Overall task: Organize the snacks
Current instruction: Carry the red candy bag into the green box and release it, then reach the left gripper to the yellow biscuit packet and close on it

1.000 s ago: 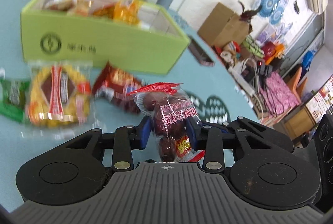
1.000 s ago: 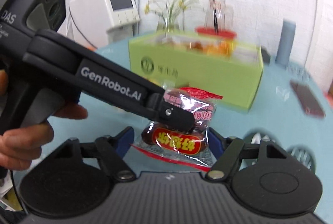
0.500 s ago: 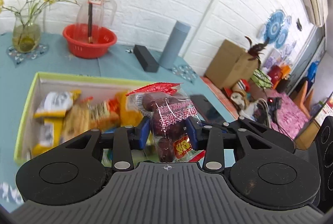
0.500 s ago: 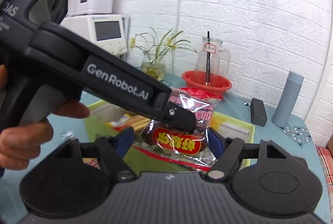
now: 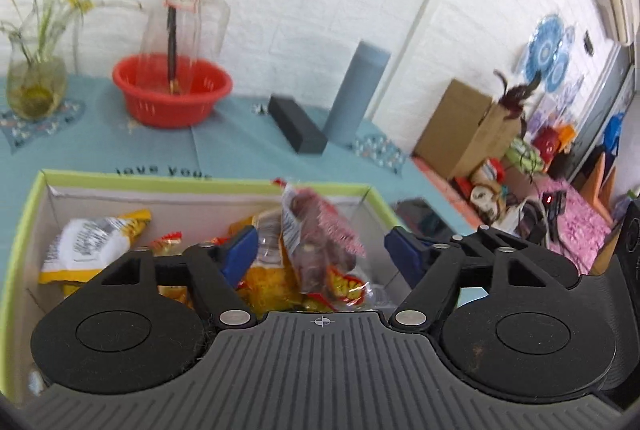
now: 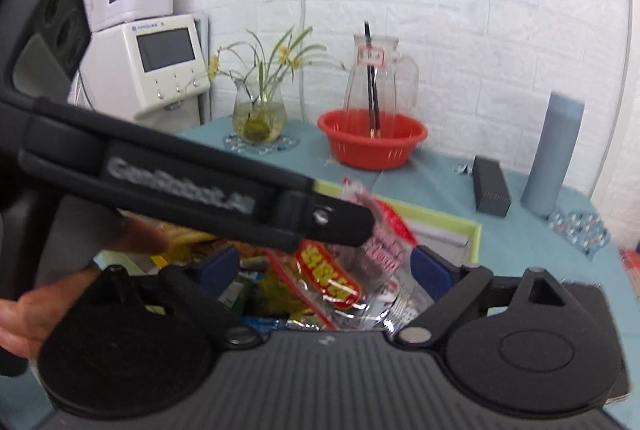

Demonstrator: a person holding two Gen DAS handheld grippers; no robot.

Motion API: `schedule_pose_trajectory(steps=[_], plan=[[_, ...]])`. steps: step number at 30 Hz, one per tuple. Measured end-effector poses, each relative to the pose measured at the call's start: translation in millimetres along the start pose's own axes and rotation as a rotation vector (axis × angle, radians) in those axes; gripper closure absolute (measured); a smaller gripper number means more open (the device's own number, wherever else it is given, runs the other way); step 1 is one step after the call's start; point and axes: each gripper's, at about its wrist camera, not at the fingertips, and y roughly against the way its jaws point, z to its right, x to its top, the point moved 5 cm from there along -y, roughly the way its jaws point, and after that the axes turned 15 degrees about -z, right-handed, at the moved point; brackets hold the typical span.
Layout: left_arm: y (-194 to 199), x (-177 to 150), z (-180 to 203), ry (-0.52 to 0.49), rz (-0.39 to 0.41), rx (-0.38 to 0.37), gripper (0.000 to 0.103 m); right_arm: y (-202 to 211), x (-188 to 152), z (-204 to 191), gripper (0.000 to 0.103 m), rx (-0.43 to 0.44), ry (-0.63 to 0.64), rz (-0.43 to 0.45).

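Note:
A clear packet of dark red dates (image 5: 320,242) with a red label falls free between the open jaws of my left gripper (image 5: 320,250), above the green snack box (image 5: 24,230). The box holds several snack packets, among them a white and yellow bag (image 5: 88,246). In the right wrist view the same packet (image 6: 352,262) drops just below the left gripper's finger (image 6: 320,222), over the box (image 6: 472,242). My right gripper (image 6: 328,266) is open and empty, just behind the packet.
A red basket (image 5: 172,90) with a glass jug, a vase of flowers (image 5: 36,82), a black box (image 5: 296,128) and a grey-blue bottle (image 5: 356,94) stand on the teal table behind the box. A white machine (image 6: 160,66) stands at the far left.
My left gripper has carried the date packet from the table to above the box, then opened. The packet has slipped out and tilts downward into the box.

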Motion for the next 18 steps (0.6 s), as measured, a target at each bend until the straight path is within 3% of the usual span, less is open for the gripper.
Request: schedule_pose_trajectory(steps=[5, 11, 18], plan=[[51.4, -13.3, 4.4, 0.013, 0.064, 0.003, 0.033, 39.2, -3.1, -13.3, 0.011, -0.023, 0.035, 0.064], [95.2, -58.0, -8.5, 0.061, 0.086, 0.051, 0.03, 78.7, -34.0, -44.9, 0.011, -0.02, 0.111, 0.048], [121.9, -135.5, -46.0, 0.23, 0.068, 0.122, 0.03, 77.0, -93.7, -102.4, 0.011, 0.111, 0.132, -0.056]])
